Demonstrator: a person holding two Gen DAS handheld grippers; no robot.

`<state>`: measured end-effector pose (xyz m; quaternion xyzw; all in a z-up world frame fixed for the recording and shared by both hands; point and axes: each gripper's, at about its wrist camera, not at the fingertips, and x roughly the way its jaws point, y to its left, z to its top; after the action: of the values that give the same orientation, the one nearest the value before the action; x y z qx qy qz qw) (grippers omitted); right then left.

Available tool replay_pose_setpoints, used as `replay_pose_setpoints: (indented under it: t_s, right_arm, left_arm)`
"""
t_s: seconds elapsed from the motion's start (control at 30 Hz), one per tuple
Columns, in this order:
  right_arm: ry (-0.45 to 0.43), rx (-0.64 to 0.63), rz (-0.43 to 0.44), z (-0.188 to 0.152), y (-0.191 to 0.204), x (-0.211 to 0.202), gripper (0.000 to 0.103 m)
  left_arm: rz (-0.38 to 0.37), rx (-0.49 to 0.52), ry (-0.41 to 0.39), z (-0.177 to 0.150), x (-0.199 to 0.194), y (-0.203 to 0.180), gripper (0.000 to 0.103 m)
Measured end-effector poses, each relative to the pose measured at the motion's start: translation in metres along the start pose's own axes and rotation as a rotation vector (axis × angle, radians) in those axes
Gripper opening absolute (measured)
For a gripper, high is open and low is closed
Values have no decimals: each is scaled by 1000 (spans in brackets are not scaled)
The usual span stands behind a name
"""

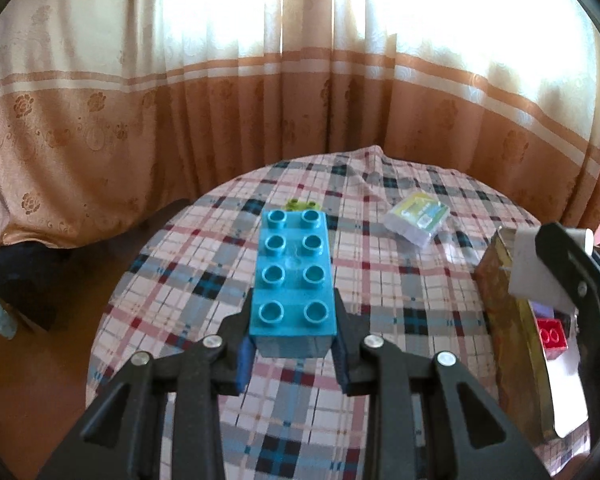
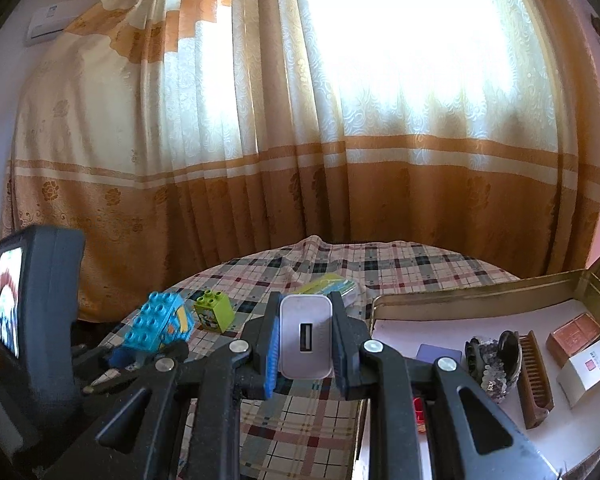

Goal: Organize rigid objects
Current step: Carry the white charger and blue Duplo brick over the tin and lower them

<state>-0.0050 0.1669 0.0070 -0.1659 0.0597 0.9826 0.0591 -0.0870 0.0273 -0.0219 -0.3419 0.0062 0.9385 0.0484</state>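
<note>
My left gripper (image 1: 294, 340) is shut on a long blue brick (image 1: 294, 280) with studs up, held above the plaid tablecloth (image 1: 380, 280). The same brick (image 2: 156, 324) shows at the left of the right wrist view. My right gripper (image 2: 306, 344) is shut on a white USB charger (image 2: 306, 338), held left of the gold tin tray (image 2: 480, 292). The tray (image 1: 512, 320) also shows at the right of the left wrist view, with a red brick (image 1: 554, 336) in it. A green brick (image 2: 214, 312) stands on the cloth.
A clear packet (image 1: 416, 218) with a green label lies at the far side of the table. In the tray lie a brown comb (image 2: 534, 380), a sequined hair clip (image 2: 492, 364), a copper box (image 2: 576, 338) and a white box (image 2: 590, 368). Curtains (image 2: 340, 140) hang behind.
</note>
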Motion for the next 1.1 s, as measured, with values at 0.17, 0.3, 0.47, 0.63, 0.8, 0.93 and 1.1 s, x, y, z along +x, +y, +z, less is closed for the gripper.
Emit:
replay_pose_setpoints:
  t_s: [0.17, 0.3, 0.47, 0.63, 0.8, 0.93, 1.1]
  right_arm:
    - [1, 24, 2, -2, -4, -8, 24]
    - [7, 24, 4, -3, -6, -17, 24]
    - [-9, 28, 5, 3, -8, -33, 24]
    - [-17, 41, 5, 7, -11, -42, 24]
    - [-28, 47, -2, 8, -15, -52, 24]
    - [-39, 58, -5, 10, -19, -61, 24]
    - [-57, 65, -15, 13, -24, -70, 24]
  left_arm:
    - [13, 21, -24, -4, -10, -3, 30]
    - [7, 21, -13, -9, -12, -3, 31]
    - [-1, 23, -24, -10, -20, -6, 31]
    - [-9, 18, -24, -10, -25, -8, 30]
    - [-11, 19, -32, -10, -31, -10, 31]
    - [-17, 25, -38, -9, -35, -14, 30]
    - [-21, 34, -49, -8, -41, -19, 30]
